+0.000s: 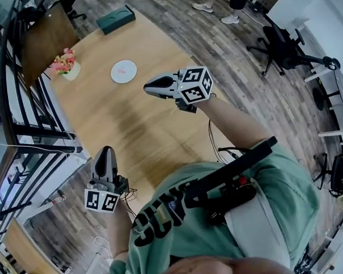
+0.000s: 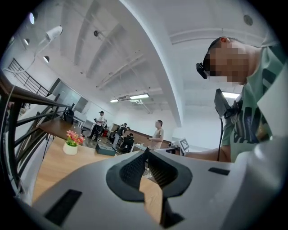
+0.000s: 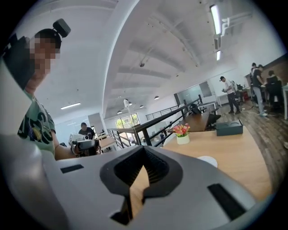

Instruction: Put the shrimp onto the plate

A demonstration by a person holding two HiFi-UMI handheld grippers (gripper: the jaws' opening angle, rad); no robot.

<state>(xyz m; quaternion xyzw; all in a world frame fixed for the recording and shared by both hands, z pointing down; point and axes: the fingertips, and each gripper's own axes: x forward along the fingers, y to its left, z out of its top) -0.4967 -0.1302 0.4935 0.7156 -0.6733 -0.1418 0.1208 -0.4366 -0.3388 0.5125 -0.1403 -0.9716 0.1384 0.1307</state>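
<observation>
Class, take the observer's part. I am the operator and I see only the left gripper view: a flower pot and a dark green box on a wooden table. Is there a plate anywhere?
Observer: Yes. The head view shows a round white plate on the table, a little apart from the flower pot.
Operator: Is anything on it?
Observer: A pale pink patch lies at its centre. It is too small to tell whether it is the shrimp.
Operator: Does the right gripper hold anything?
Observer: No. In the right gripper view, the right gripper has its jaws together with nothing between them.
</observation>
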